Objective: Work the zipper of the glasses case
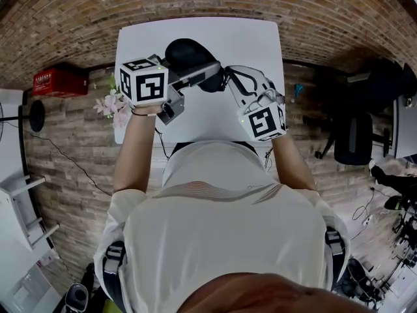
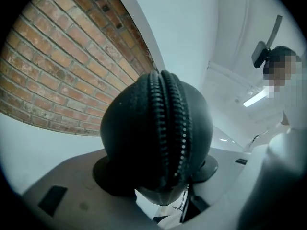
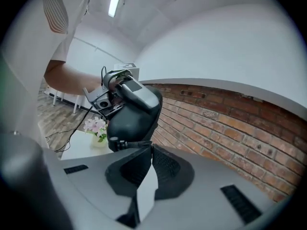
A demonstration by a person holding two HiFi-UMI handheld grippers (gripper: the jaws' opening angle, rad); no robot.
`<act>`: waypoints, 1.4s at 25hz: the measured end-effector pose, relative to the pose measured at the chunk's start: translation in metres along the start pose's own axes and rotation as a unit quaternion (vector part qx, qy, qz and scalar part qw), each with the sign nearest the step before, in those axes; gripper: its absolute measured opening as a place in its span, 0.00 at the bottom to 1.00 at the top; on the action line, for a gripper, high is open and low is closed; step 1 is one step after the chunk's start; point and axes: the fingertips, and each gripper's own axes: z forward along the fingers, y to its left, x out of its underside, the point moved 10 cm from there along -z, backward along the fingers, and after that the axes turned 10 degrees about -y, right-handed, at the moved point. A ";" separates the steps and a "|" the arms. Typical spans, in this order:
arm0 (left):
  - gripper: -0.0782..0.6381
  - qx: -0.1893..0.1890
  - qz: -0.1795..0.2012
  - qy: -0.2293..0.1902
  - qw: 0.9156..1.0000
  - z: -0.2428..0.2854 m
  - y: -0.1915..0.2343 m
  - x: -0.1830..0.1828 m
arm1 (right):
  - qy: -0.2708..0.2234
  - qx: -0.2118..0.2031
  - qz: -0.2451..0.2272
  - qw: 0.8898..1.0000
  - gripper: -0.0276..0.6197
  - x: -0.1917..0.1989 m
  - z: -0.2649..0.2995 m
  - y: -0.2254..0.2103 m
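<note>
Head view: we hold the glasses case [image 1: 189,56] over the desk [image 1: 215,34], left claw [image 1: 199,74] clamped on it. Left gripper view: its zipper [image 2: 168,128] fills the frame, the slider hidden. Right gripper view: right claw [image 3: 149,150] pinched together, apparently on the pull tab [image 3: 128,143]; next we draw it along the teeth.

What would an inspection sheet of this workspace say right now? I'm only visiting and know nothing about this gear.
Surface: small white table in front of the person.
Job's things: black glasses case, held up above the table.
Clutter: pink flowers by the table's left edge.
Grippers: left gripper clamped on the case; right gripper shut on the zipper pull.
Cables: thin cable across the floor at left; more at right.
Surroundings: brick wall, red box, black chair.
</note>
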 end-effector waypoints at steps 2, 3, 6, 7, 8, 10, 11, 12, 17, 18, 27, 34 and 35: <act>0.48 0.004 0.001 0.014 1.000 0.001 0.000 0.002 | -0.002 -0.002 -0.002 1.000 0.13 0.000 0.000 0.001; 0.48 0.005 0.002 0.020 1.000 0.001 -0.001 0.003 | -0.004 -0.005 -0.004 1.000 0.13 0.000 0.000 0.001; 0.48 0.013 0.007 0.053 0.998 0.003 -0.003 0.007 | -0.007 -0.017 -0.021 1.000 0.13 0.000 -0.001 0.003; 0.48 0.015 0.011 0.067 0.998 0.004 -0.004 0.009 | -0.008 -0.023 -0.028 0.999 0.13 -0.001 -0.001 0.003; 0.48 0.017 0.017 0.080 0.996 0.005 -0.005 0.011 | -0.009 -0.028 -0.033 0.999 0.13 -0.002 -0.001 0.004; 0.48 0.019 0.032 0.108 0.993 0.006 -0.007 0.015 | -0.015 -0.034 -0.038 0.999 0.13 -0.002 0.000 0.005; 0.48 0.021 0.040 0.124 0.991 0.007 -0.008 0.018 | -0.018 -0.035 -0.038 0.998 0.13 -0.002 0.000 0.005; 0.48 0.022 0.049 0.140 0.989 0.008 -0.009 0.022 | -0.021 -0.037 -0.039 0.998 0.13 -0.003 0.001 0.005; 0.48 0.025 0.069 0.191 0.979 0.011 -0.008 0.036 | -0.021 -0.041 -0.049 0.998 0.13 -0.007 0.004 0.004; 0.48 0.024 0.071 0.200 0.977 0.012 -0.007 0.039 | -0.020 -0.042 -0.057 0.997 0.13 -0.007 0.005 0.005; 0.48 0.009 0.115 0.318 0.941 0.021 -0.005 0.074 | -0.018 -0.062 -0.100 0.993 0.14 -0.011 0.007 0.004; 0.48 -0.004 0.165 0.399 0.902 0.023 0.000 0.086 | -0.016 -0.094 -0.153 0.984 0.14 -0.012 0.008 0.012; 0.48 -0.006 0.170 0.409 0.896 0.024 0.001 0.088 | -0.014 -0.099 -0.158 0.982 0.14 -0.012 0.008 0.013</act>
